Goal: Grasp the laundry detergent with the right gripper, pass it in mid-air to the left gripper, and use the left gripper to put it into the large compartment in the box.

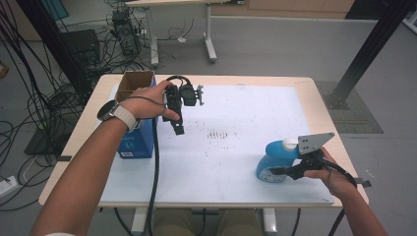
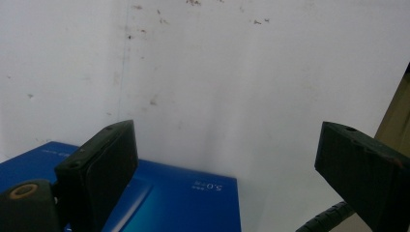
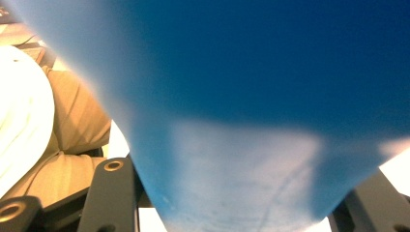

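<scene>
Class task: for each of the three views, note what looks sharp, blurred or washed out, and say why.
High view: evenly lit and sharp; the blue plastic bottle is clear. Left gripper view: the jaws and the blue cardboard box are sharp. Right gripper view: the bottle, pressed close to the lens, is blurred.

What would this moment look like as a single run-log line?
right gripper: shut on blue bottle | left gripper: open, above blue box | bottle: on white mat

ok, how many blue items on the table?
2. A blue plastic bottle with a white cap stands near the right edge, clamped in the right gripper; a blue cardboard box stands open-topped at the left.
</scene>
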A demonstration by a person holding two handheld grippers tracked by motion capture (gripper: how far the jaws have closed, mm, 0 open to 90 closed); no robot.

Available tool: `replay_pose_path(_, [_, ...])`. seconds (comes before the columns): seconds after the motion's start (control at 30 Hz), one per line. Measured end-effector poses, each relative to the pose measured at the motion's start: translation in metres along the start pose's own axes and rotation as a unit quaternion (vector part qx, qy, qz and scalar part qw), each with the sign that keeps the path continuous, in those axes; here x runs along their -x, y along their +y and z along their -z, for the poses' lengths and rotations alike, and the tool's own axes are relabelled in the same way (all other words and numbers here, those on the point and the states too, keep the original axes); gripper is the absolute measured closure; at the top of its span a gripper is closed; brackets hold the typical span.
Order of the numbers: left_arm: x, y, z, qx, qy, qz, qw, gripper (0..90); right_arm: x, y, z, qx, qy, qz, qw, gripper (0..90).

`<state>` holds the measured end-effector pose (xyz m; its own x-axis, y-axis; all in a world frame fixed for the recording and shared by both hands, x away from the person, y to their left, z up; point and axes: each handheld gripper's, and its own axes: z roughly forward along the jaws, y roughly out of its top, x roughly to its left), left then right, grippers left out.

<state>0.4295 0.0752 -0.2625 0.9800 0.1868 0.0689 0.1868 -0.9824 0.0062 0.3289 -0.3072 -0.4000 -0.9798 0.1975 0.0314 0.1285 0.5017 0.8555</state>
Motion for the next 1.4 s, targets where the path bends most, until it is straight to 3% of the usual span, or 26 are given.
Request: replay_pose_path(1.4, [0.0003, 0.0027, -0.0011, 0.006, 0.000, 0.000, 1.0000, 8.5, 0.0009, 0.0004, -0.0003, -0.001, 0.003, 0.001, 1.0000, 42.6])
